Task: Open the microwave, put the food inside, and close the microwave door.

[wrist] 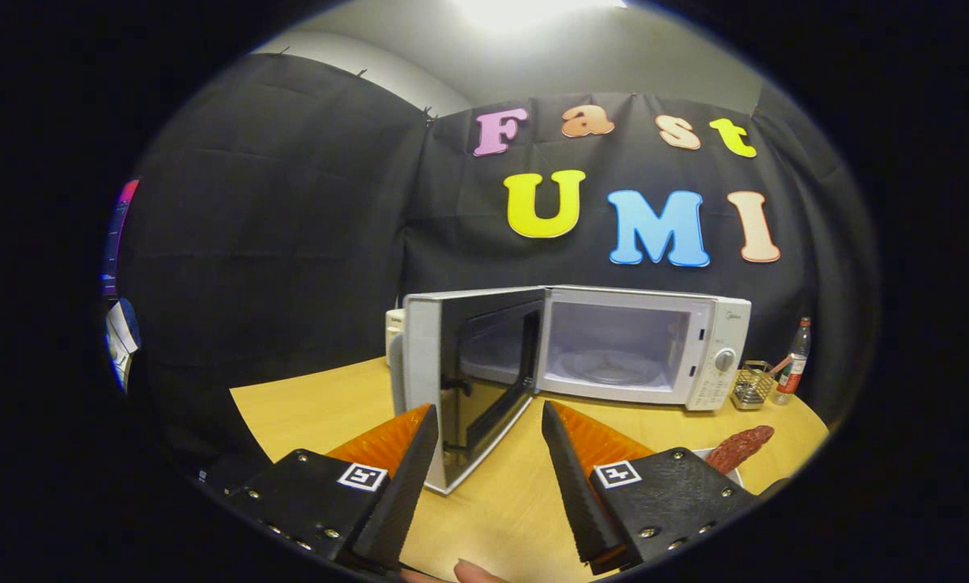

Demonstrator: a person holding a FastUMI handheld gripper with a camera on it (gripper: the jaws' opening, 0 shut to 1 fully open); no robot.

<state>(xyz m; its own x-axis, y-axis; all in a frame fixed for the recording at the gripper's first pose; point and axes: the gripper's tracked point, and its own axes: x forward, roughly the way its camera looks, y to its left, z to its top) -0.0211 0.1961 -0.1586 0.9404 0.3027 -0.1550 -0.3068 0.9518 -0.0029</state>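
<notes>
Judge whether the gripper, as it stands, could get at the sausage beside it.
Probably yes. The gripper is open and empty, and the sausage lies uncovered just past its right finger on the table; the open microwave door stands on the other side.

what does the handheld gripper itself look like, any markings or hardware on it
The gripper has two wedge-shaped fingers tapering to points, with ribbed faces. Each is mounted on a textured black block fastened with small silver screws and carrying a square black-and-white fiducial tag on top. No cables are visible. A fingertip of the person holding it peeks in below.
</notes>
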